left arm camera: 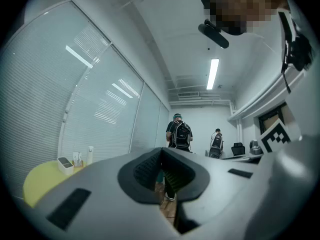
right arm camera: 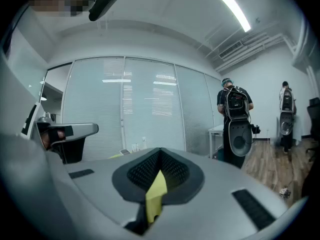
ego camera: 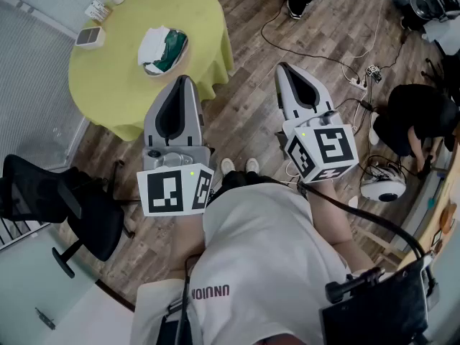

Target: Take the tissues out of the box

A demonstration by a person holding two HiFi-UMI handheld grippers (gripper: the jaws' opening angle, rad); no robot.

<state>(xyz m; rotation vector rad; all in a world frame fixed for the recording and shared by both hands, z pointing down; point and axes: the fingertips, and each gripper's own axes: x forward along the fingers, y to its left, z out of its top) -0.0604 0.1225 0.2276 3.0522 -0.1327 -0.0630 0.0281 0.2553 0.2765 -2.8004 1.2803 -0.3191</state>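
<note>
Beside white shirt [ego camera: 273, 250], left gripper [ego camera: 183, 81] and right gripper [ego camera: 282, 68] pressed together, empty. Tissue box [ego camera: 171, 49] on yellow table [ego camera: 108, 85] well apart. Judged pre-reach; called for closing in, spreading jaws.

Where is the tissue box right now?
Head view: the tissue box sits on the yellow table at upper left, just beyond the left gripper.

The room is lit brightly and evenly from above. A ceiling light strip [left arm camera: 213, 73] is burnt out to white, and its glare is mirrored in streaks on the glass wall [left arm camera: 95, 99]. Only soft shadows are cast on the wooden floor [ego camera: 287, 63]. In the gripper views straight lines are bent near the edges and the corners are left dark. The left tongs [left arm camera: 161, 151] and right tongs [right arm camera: 159, 154], close to the lens, are rendered slightly blurred.
</note>
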